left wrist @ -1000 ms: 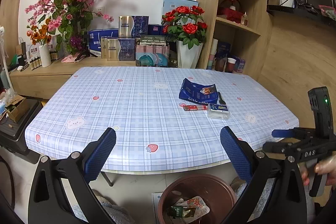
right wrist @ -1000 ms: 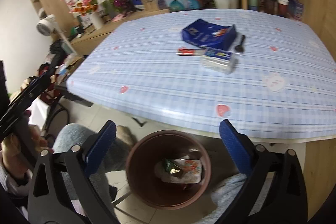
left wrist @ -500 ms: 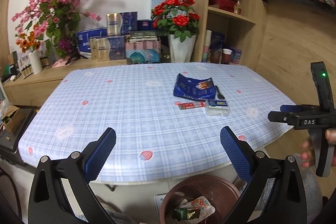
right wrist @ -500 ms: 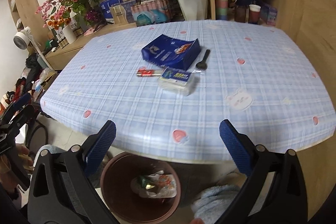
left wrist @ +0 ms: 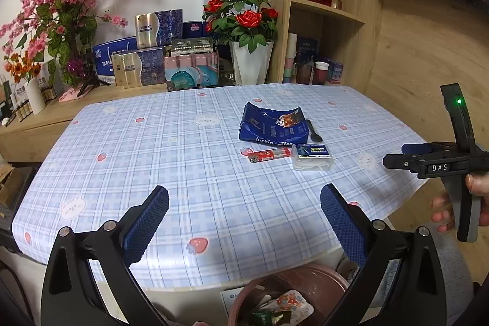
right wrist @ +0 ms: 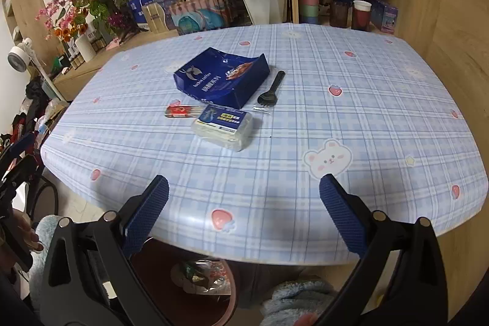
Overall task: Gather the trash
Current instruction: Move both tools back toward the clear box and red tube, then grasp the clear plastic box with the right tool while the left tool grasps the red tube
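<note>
Through the left wrist camera we held the left gripper (left wrist: 244, 213) with jaws wide apart and empty over the table (left wrist: 152, 161); at one o'clock lay a blue coffee bag (left wrist: 272, 127), red wrapper (left wrist: 268, 155) and clear box (left wrist: 311, 156). Through the right wrist camera our right gripper (right wrist: 244, 203) gaped empty too; the trash bin (right wrist: 195, 286) sat at six o'clock, partly under the table edge.

A home: checked tablecloth (left wrist: 183, 161), flower vases (left wrist: 249, 63), cluttered wooden shelves (left wrist: 324, 11).
</note>
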### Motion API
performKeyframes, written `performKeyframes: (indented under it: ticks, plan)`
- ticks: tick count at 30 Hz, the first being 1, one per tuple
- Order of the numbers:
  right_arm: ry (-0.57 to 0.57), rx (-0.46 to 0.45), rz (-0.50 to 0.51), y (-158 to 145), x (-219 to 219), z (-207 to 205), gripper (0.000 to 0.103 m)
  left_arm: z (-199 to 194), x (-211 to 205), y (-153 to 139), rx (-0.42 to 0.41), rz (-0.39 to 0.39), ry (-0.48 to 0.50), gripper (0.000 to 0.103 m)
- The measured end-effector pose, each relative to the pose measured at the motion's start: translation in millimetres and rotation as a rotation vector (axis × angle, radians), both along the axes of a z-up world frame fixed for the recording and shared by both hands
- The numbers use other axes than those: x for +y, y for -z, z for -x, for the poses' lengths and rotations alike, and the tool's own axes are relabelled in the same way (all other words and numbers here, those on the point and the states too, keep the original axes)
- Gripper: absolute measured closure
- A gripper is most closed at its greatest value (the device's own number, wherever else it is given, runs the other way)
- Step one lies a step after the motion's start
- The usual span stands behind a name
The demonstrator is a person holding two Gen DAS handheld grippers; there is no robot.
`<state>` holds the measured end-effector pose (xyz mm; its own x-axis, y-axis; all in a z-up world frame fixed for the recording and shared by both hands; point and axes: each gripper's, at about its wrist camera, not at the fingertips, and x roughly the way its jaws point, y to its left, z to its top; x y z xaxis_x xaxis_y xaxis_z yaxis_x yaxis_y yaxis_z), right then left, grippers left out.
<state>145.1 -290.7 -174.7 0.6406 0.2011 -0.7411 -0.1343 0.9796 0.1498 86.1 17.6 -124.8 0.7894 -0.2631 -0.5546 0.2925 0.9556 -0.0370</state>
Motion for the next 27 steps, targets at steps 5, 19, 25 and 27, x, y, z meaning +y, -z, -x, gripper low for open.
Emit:
performKeyframes:
  ticks: [5,19,25,27]
  plan:
    - [-0.015,0.033,0.077,11,1,-22,0.006,-24,-6,8,0.017,-0.018,0.008,0.006]
    - [-0.136,0.065,0.210,43,25,-98,0.006,-87,1,31,0.080,-0.012,-0.022,0.006]
    - [-0.269,0.074,0.278,55,53,-123,0.009,-104,11,37,0.083,-0.021,-0.056,0.006]
    - [-0.313,0.078,0.302,59,62,-131,0.014,-108,12,40,0.095,-0.015,-0.055,0.006]
